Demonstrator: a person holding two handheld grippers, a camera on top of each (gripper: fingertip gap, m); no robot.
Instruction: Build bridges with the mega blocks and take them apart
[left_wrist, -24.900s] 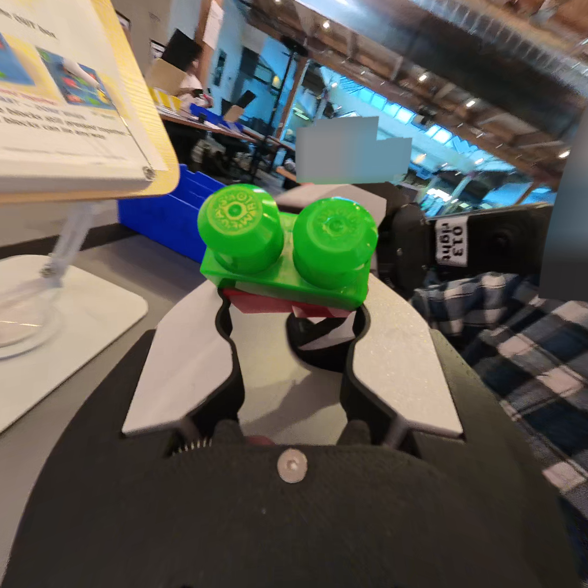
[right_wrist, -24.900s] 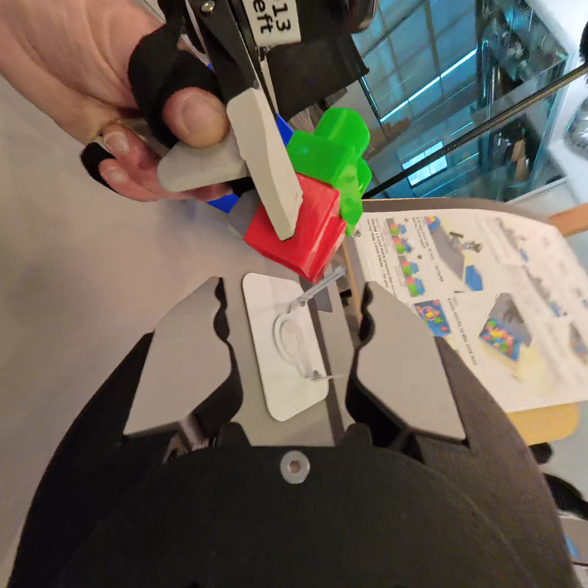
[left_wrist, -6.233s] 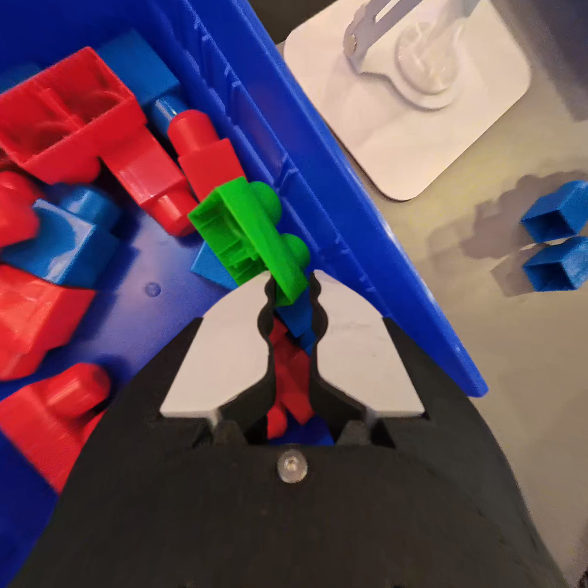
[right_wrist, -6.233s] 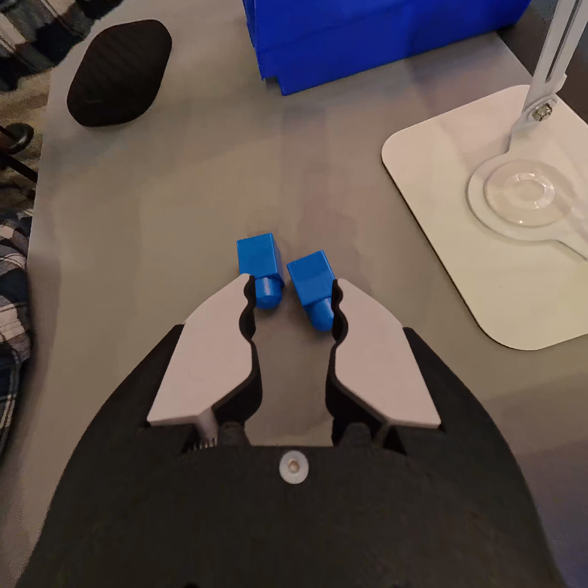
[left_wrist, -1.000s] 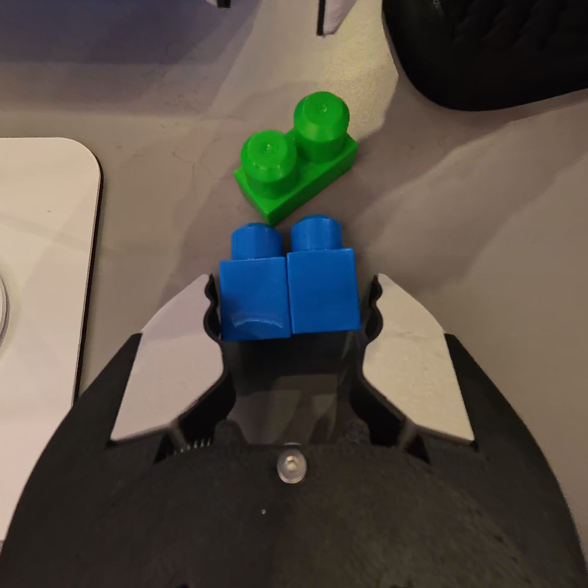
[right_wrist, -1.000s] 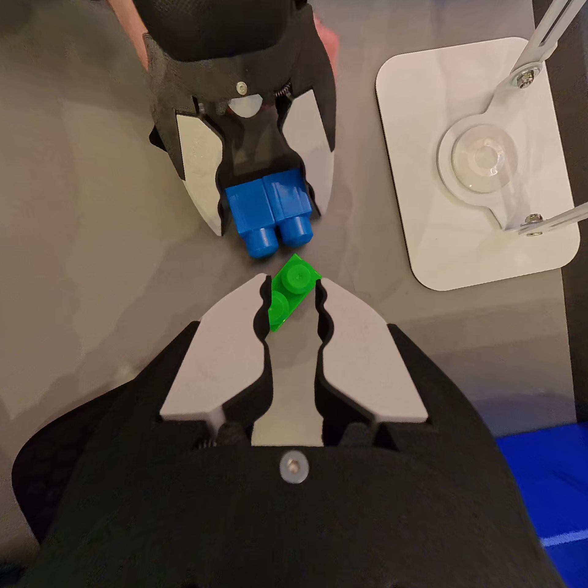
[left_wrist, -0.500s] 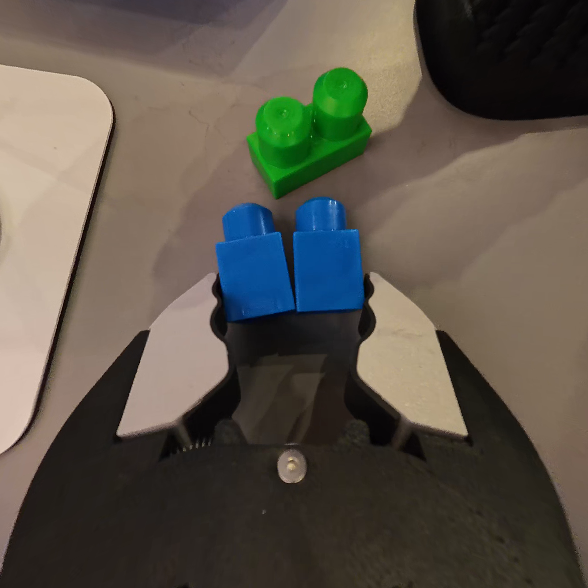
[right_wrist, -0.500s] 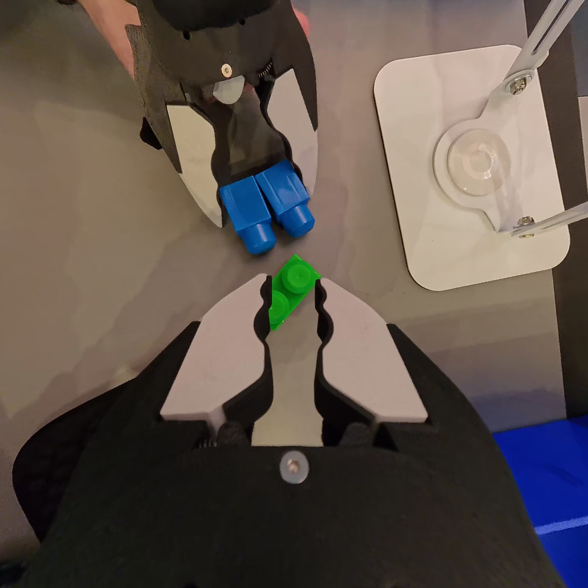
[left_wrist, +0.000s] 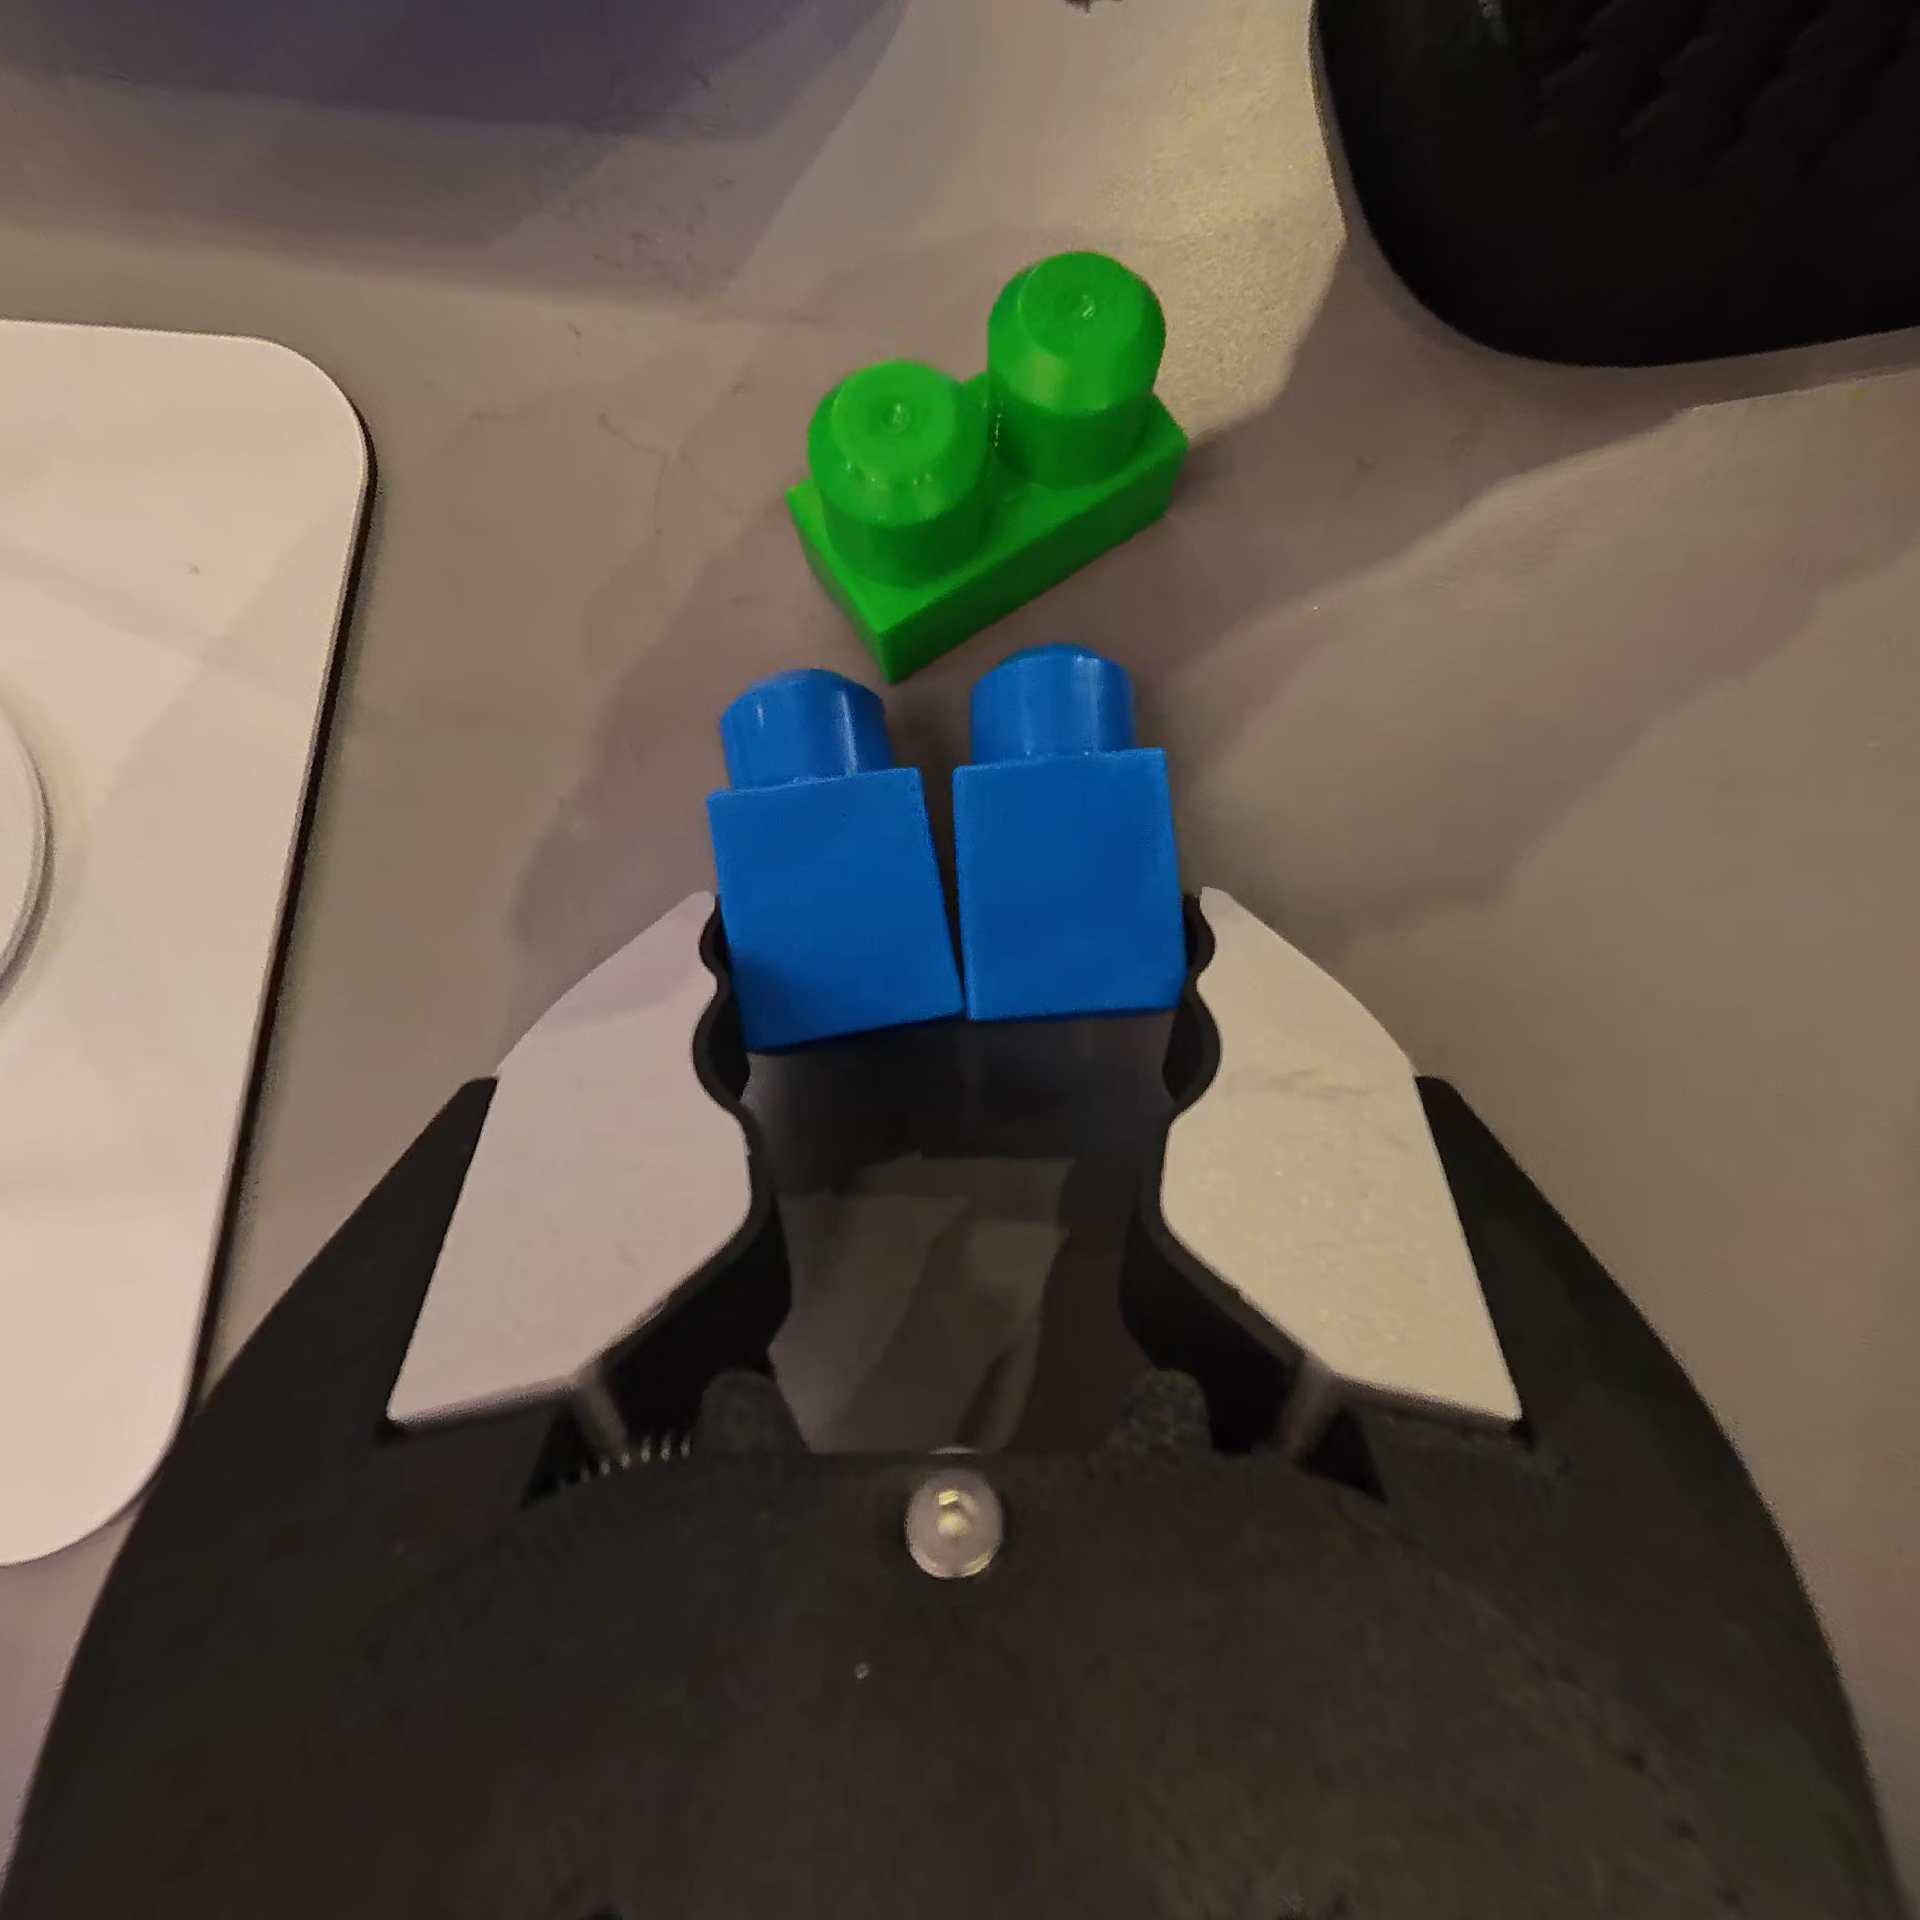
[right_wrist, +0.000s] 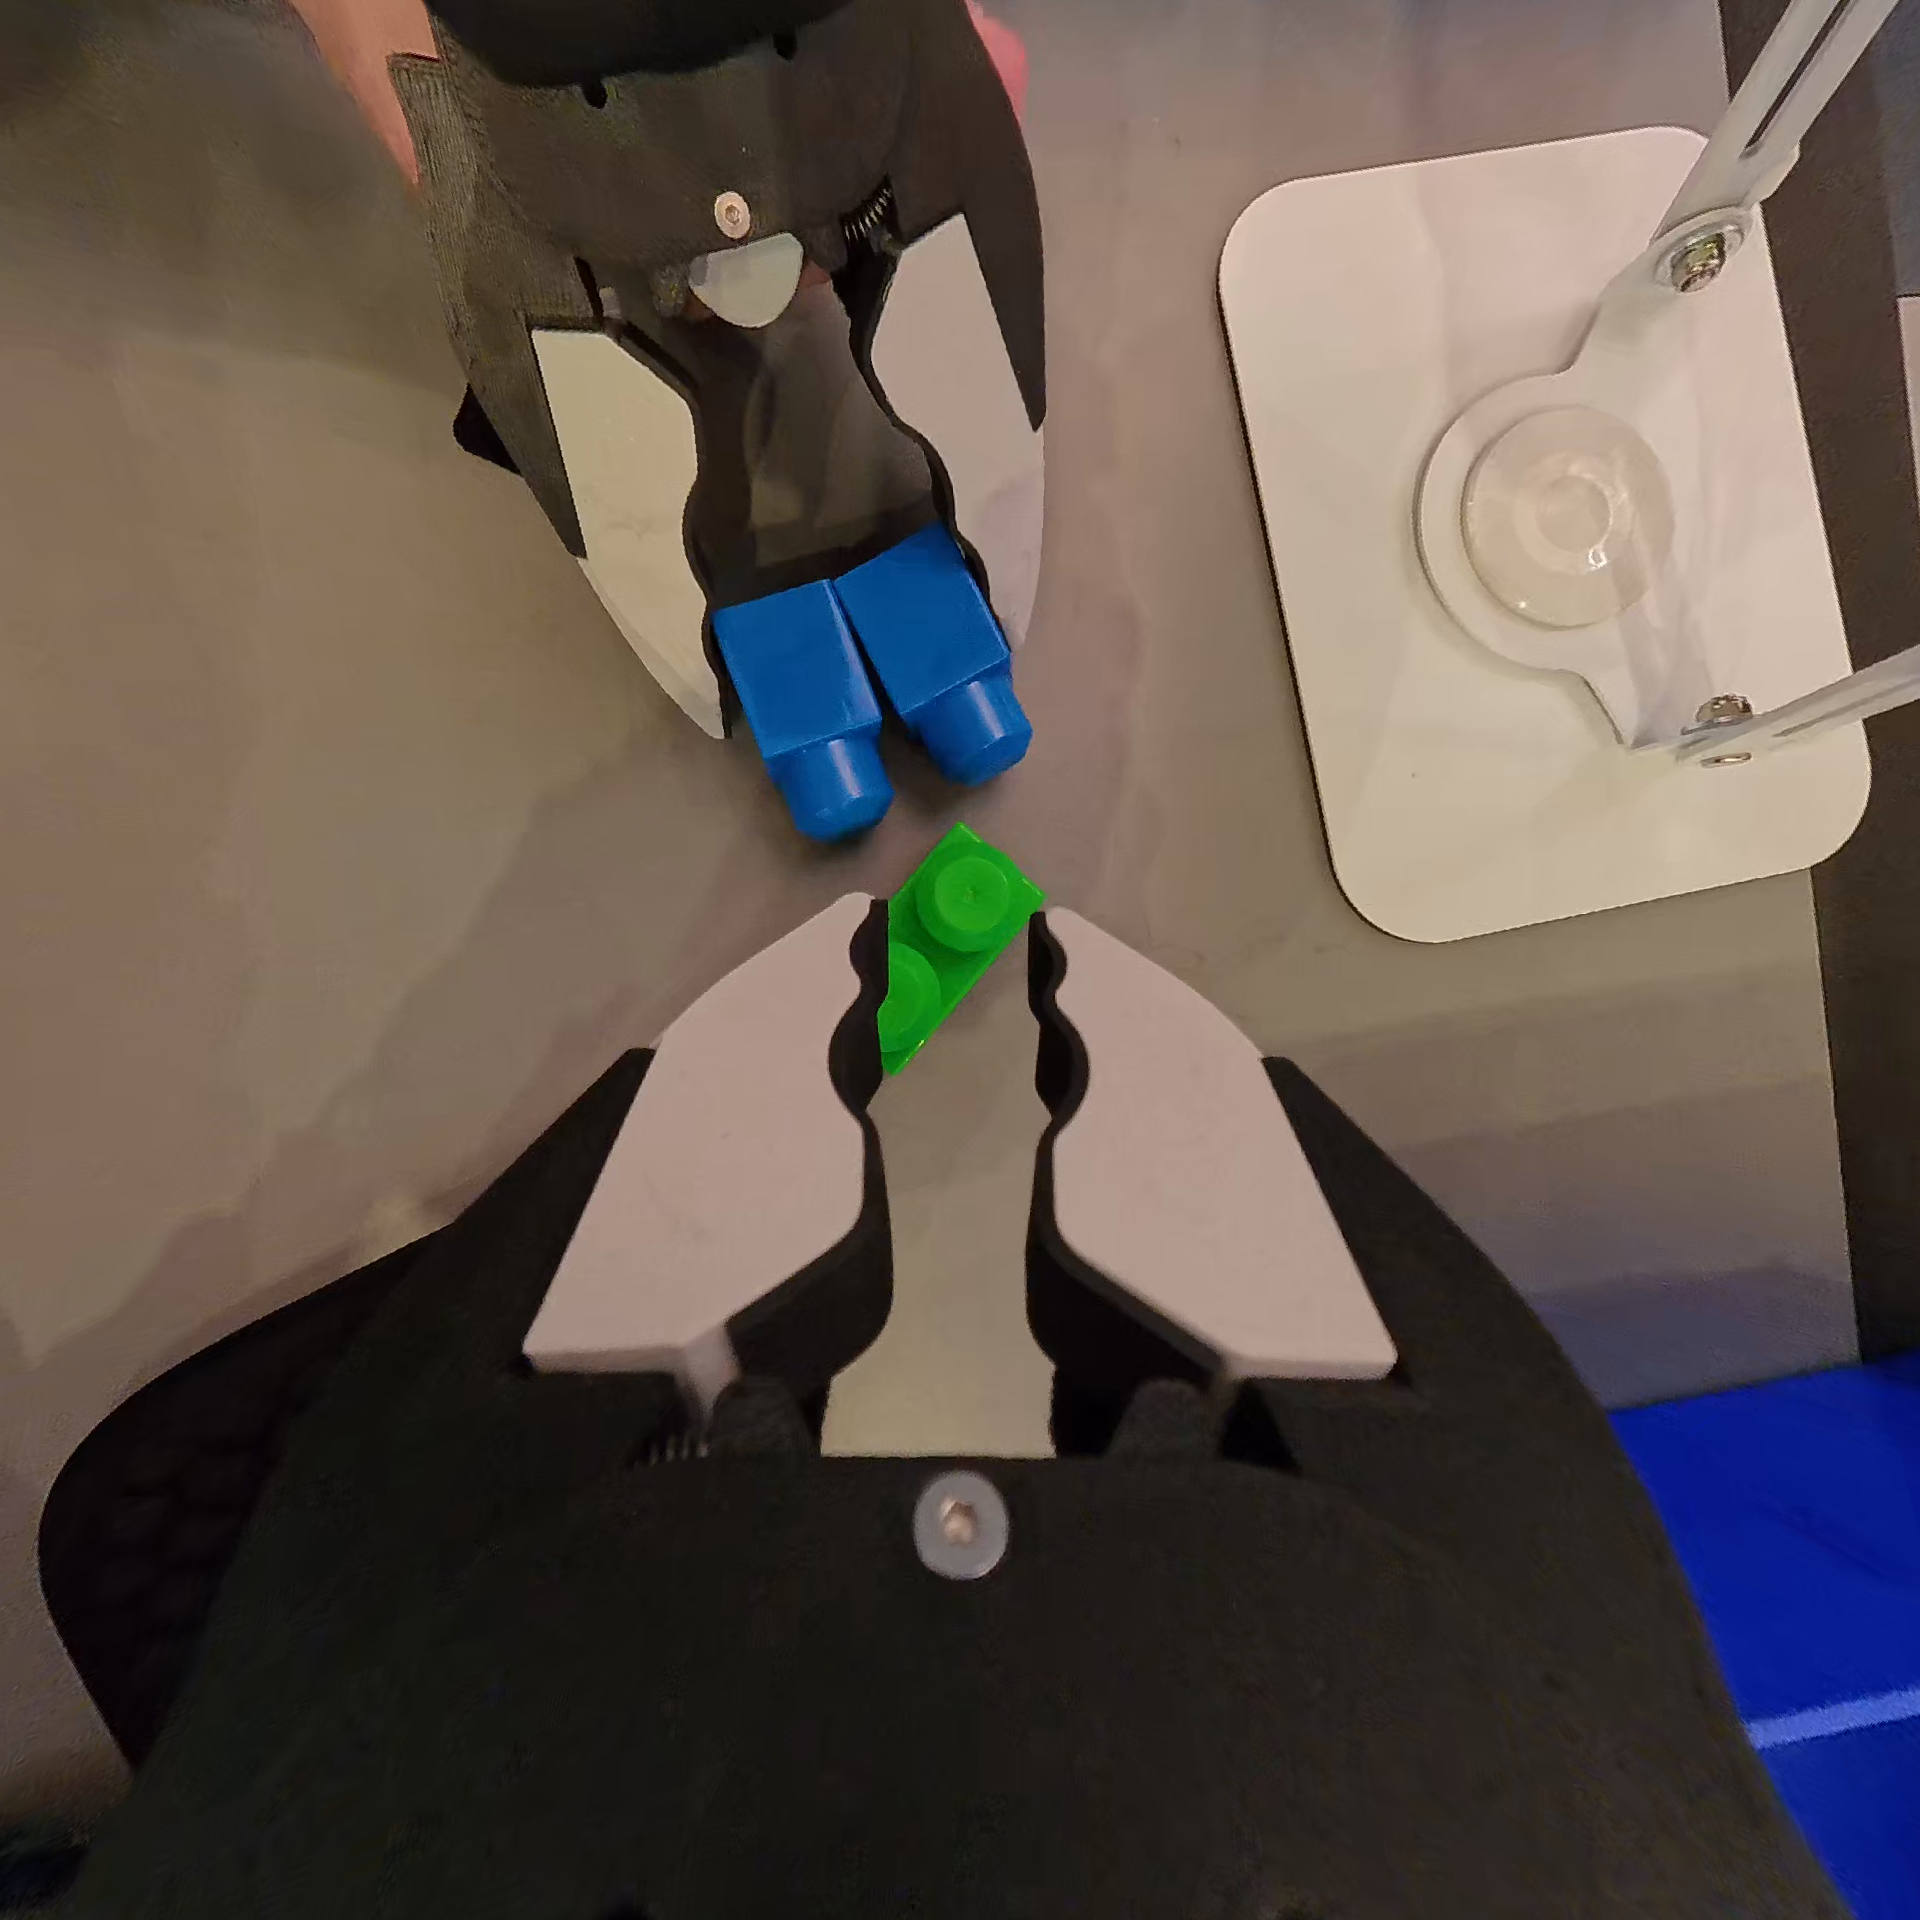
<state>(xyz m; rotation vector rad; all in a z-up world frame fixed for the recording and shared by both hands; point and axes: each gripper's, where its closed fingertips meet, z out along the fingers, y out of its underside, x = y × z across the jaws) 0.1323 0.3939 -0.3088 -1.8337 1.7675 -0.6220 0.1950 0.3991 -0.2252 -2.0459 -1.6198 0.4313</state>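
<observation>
left gripper (left_wrist: 951, 935): jaws wide, squeezing two blue blocks (left_wrist: 945, 894) together as piers | right gripper (right_wrist: 951, 940): jaws narrow, open above green block (right_wrist: 951, 951), apparently the span, on the counter (right_wrist: 312, 831)

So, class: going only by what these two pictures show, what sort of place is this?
Probably an indoor work table for block-building practice: a plain grey tabletop, toy blocks in green and blue, and a blue bin at its edge.

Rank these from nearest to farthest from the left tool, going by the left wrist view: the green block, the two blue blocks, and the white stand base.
1. Two blue blocks: side by side between the left tool's fingertips.
2. Green block: on the table just beyond the blue blocks' studs, slightly right.
3. White stand base: off at the left edge.
</observation>
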